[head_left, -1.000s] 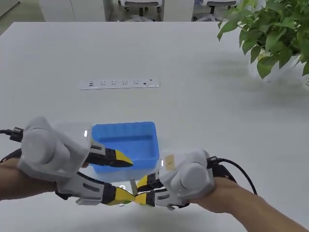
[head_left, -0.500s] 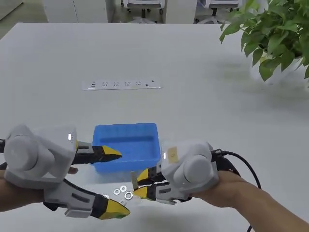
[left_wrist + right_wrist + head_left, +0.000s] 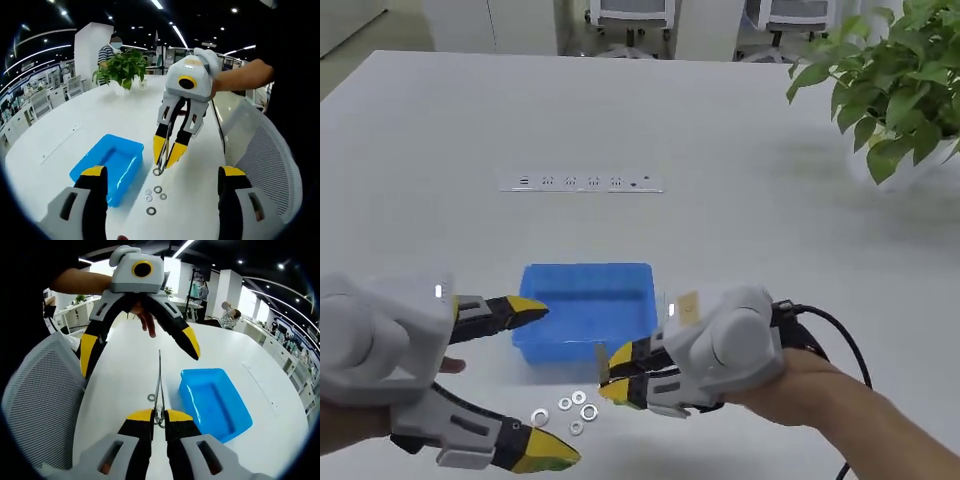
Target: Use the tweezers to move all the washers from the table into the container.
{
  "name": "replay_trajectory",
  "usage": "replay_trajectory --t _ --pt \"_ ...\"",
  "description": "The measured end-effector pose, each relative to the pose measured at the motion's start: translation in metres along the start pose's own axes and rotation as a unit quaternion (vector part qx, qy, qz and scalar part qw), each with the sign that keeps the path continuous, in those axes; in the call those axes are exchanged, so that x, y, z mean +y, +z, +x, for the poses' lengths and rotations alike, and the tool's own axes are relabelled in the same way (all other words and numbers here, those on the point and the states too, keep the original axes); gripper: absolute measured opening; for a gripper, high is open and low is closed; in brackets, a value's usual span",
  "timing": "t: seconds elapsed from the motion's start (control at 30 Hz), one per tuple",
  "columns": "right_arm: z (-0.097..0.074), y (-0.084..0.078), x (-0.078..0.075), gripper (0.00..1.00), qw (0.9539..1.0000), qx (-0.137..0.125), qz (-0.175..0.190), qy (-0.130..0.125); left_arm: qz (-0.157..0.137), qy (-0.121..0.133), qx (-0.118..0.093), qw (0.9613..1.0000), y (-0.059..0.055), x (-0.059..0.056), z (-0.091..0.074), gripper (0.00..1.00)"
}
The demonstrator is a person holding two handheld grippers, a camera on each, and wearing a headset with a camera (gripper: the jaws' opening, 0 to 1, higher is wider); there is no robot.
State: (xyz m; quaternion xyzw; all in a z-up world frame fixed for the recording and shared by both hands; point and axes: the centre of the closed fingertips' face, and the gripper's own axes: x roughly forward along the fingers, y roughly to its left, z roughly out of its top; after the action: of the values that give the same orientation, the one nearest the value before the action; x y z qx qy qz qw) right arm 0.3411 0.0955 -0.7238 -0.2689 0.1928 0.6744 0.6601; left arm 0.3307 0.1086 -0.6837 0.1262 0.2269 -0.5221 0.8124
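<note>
Several small metal washers (image 3: pixel 566 405) lie on the white table in front of the blue container (image 3: pixel 588 300). My right gripper (image 3: pixel 616 374) is shut on thin metal tweezers (image 3: pixel 159 380), which point at the washers. In the left gripper view the tweezers' tip (image 3: pixel 159 167) sits at one washer (image 3: pixel 157 172), with other washers (image 3: pixel 154 194) nearby. I cannot tell whether that washer is pinched. My left gripper (image 3: pixel 535 382) stands wide open at the left, its jaws on either side of the washers, holding nothing. The blue container (image 3: pixel 107 165) looks bare inside.
A white power strip (image 3: pixel 580 183) lies on the table beyond the container. A potted green plant (image 3: pixel 890 90) stands at the far right. Office chairs stand past the far edge. A cable (image 3: pixel 830 335) trails from my right gripper.
My left gripper has drawn back to the left, away from the right gripper, and the washers that it hid now show. The right gripper and its tweezers have barely moved.
</note>
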Motion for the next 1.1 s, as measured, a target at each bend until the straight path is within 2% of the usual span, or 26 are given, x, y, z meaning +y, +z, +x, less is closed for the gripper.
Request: replay_trajectory --t 0.4,0.73,1.1 --pt "-0.007 0.006 -0.018 0.09 0.9999 -0.006 0.001 -0.012 -0.022 0.019 -0.015 0.9995 -0.003 0.004 -0.006 0.99" --pt "-0.011 0.013 -0.043 0.09 0.9995 -0.016 0.001 -0.026 -0.029 0.035 -0.024 0.9987 -0.002 0.01 -0.011 0.99" --pt "-0.006 0.011 -0.068 0.09 0.9992 -0.018 -0.006 -0.036 -0.038 0.051 -0.035 0.9973 -0.001 0.018 -0.015 0.99"
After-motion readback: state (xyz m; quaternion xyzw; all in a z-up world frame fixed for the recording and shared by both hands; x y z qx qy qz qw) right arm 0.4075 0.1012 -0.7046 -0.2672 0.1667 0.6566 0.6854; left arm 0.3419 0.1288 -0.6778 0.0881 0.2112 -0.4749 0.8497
